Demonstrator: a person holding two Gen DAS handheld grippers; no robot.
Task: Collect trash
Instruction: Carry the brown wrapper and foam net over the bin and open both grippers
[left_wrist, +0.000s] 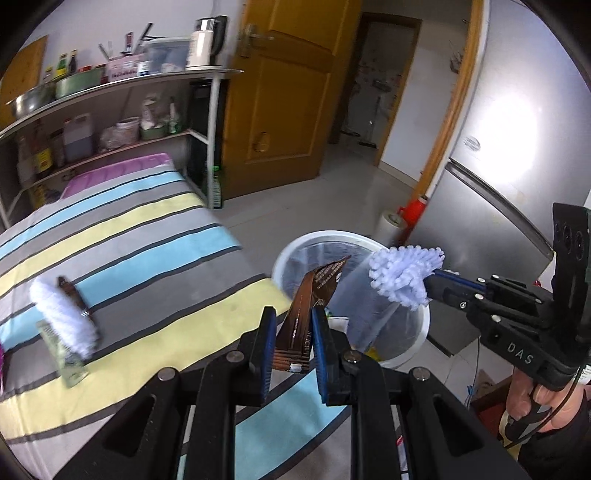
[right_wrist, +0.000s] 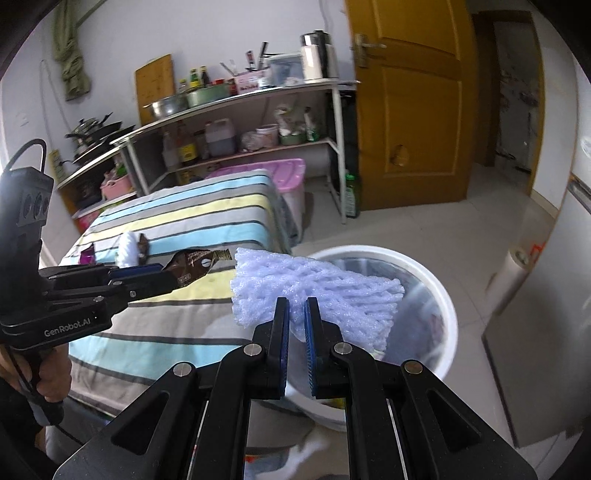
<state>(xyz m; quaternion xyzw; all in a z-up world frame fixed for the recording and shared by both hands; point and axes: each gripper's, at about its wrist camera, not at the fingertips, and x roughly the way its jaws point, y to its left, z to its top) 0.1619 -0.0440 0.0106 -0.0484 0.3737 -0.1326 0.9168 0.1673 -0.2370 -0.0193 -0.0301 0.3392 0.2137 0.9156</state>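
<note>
Looking along the left gripper (left_wrist: 293, 325), its jaws pinch a brown snack wrapper (left_wrist: 308, 310), thin, crinkly and slick, held low on its body just short of the white bin (left_wrist: 417, 332). More litter, a foam sleeve (left_wrist: 62, 314), lies on the striped counter (left_wrist: 147, 236).

From the right gripper (right_wrist: 296, 314), the jaws squeeze a pale foam net (right_wrist: 317, 288) at its middle, weightless and squashy, over the bin's rim (right_wrist: 448, 310). Beyond stand shelves (right_wrist: 236, 110), a tiled floor and a wooden door (right_wrist: 410, 103).

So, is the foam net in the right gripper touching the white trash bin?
Apart. In the left wrist view the foam net hangs in the right gripper above the white trash bin, with air between.
</note>
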